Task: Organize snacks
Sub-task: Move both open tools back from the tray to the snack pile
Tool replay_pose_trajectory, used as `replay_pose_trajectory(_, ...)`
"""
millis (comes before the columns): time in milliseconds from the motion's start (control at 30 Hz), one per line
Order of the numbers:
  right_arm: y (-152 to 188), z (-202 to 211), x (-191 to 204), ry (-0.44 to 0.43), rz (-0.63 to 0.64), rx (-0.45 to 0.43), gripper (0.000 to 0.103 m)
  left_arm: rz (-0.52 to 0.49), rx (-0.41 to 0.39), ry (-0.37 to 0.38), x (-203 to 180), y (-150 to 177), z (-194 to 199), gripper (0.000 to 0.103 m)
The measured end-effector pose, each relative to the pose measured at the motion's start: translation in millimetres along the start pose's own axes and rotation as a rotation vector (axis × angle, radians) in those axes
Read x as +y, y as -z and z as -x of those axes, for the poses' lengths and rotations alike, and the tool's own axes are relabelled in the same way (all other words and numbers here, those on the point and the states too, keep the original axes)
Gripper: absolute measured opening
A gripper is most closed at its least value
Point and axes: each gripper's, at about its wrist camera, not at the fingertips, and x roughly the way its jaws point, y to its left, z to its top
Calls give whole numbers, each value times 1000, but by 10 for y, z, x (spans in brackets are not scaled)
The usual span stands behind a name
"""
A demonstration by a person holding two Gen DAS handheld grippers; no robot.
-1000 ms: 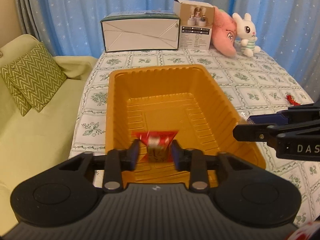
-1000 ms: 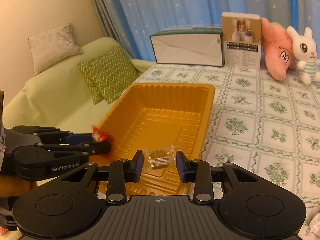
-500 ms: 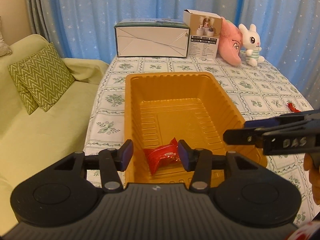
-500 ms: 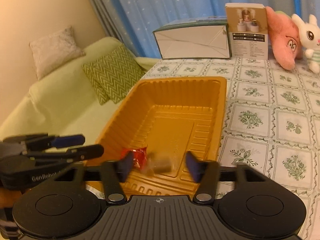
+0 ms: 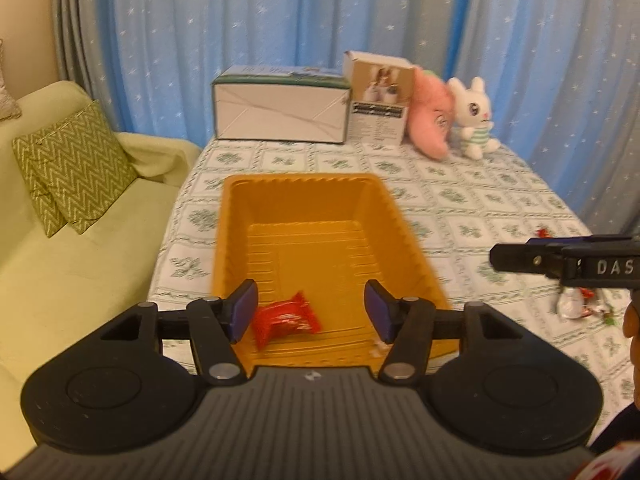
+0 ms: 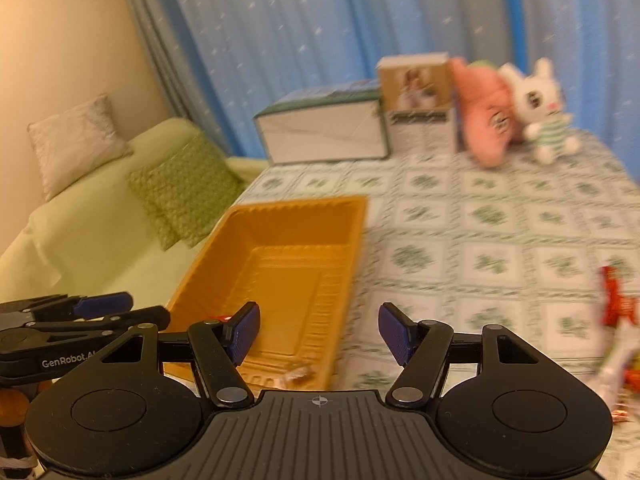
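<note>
Blue curtains [image 5: 280, 20] sprinkled with small white stars hung across the far side of the room, with a grey curtain [image 5: 76, 40] at their left edge beside a cream wall [image 6: 68, 40]. On the left stood a pale green sofa [image 5: 72, 272] with a green zigzag cushion [image 5: 72, 168] and a pale cushion [image 6: 76, 140] on its back. Warm, dim light lay over the table's green-flowered white cloth [image 5: 480, 200].

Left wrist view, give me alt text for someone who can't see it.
The left gripper, jaws opening and holding nothing, hangs over an orange tray with a red snack packet lying inside. Behind it, a patterned tablecloth, boxes and plush toys.
</note>
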Motion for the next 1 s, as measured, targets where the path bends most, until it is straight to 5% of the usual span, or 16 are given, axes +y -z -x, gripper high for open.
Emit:
replay_pose_trajectory(300,50,923,-333,154,-21,-107,66,-28,-31,97,-658,-46,242,68)
replay_pose_trajectory(600,439,1695,-973,339,-70,-167,66,-79,-44,216,-1444,-11,319,79)
replay_pose_trajectory(1000,1098,2022,-1801,513,-192,-123,66,-166,12,303,-2191,93,-39,82)
